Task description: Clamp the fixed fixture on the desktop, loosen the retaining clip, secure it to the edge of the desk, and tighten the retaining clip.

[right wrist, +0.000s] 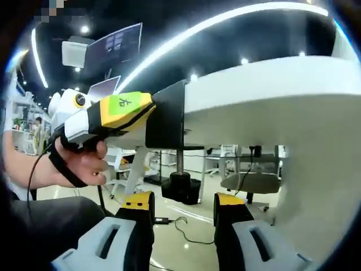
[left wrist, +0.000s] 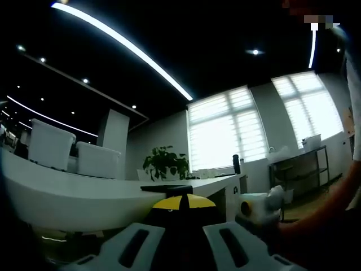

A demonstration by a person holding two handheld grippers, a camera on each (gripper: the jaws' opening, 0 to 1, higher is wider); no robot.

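1. The white desk [right wrist: 271, 90] is the biggest thing here. In the right gripper view we look up at it from below its edge.
2. The black clamp [right wrist: 169, 116] already sits over the desk edge. Its flat top shows on the desk in the left gripper view [left wrist: 166, 189]. Its screw [right wrist: 180, 161] hangs down under the desk, with a black knob [right wrist: 181, 187] at the bottom.
3. The left tongs [right wrist: 148, 107] come in from the left of the right gripper view, held by a hand [right wrist: 84, 161], with their yellow tips on the upper part of the clamp. They look like they pinch it, with the tips pressed close in the left gripper view [left wrist: 181, 204], but I cannot tell for sure.
4. The right tongs [right wrist: 183, 204] are spread wide. The knob sits just above and between the yellow tips, not yet squeezed.
5. I think the step now is to tighten the knob. To do it well:
   - Keep the left tongs firm so the clamp does not slide off the edge.
   - Lift the right tongs a little so both tips sit around the knob.
   - Squeeze, then turn slowly.
   - Stop when the clamp feels tight on the desk.
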